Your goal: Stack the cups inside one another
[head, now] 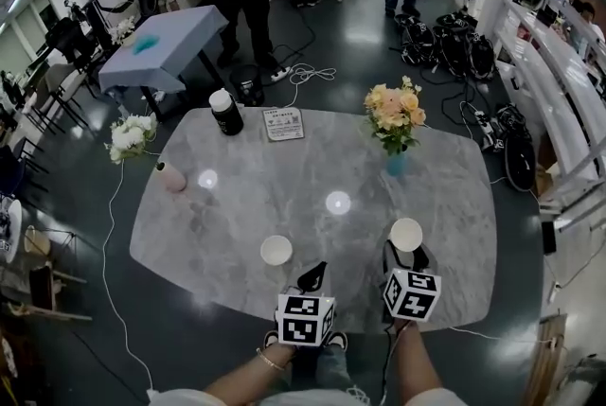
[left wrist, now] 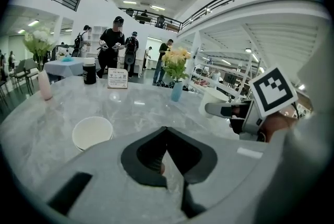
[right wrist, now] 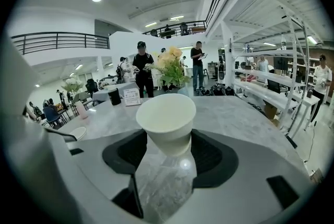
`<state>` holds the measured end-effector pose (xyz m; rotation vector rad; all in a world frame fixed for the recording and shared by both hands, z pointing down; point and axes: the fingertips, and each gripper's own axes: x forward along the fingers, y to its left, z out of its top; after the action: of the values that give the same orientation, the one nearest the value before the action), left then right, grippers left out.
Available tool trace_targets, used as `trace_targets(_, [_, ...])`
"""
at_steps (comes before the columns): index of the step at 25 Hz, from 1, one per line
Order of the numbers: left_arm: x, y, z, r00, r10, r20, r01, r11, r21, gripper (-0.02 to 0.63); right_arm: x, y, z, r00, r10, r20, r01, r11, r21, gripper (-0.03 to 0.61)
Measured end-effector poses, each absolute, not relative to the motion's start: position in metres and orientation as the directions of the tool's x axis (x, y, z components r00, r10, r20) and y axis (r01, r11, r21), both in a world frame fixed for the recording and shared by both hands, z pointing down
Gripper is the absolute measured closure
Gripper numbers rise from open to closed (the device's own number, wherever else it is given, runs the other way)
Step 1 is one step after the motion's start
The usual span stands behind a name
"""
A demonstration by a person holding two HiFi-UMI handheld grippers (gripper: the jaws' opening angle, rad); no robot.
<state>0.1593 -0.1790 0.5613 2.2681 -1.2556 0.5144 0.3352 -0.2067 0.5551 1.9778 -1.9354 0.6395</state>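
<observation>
The right gripper (right wrist: 167,151) pinches a white cup (right wrist: 167,118) low on its wall, with a ribbed black pad pressed to each side. The cup is smooth and round and tapers toward its base. It stands upright, mouth up, long axis vertical.

Only the head view takes in both cups. The held one is at near right above the glossy grey marbled table (head: 237,205). A second cup (head: 276,250) stands mouth up at near left, just left of the left gripper (head: 312,276).

The left gripper view shows that gripper's jaws pressed together on nothing. A blue vase of peach flowers (head: 395,134) stands far right.
</observation>
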Motion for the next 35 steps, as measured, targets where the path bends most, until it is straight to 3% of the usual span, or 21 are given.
trace_targets(35, [0.014, -0.161, 0.544, 0.318, -0.799, 0.511, -0.944, -0.22, 0.244, 0.617, 0.18, -0.218, 0.529, -0.213, -0.841, 0.497, -0.977, 0.197, -0.085, 0.333])
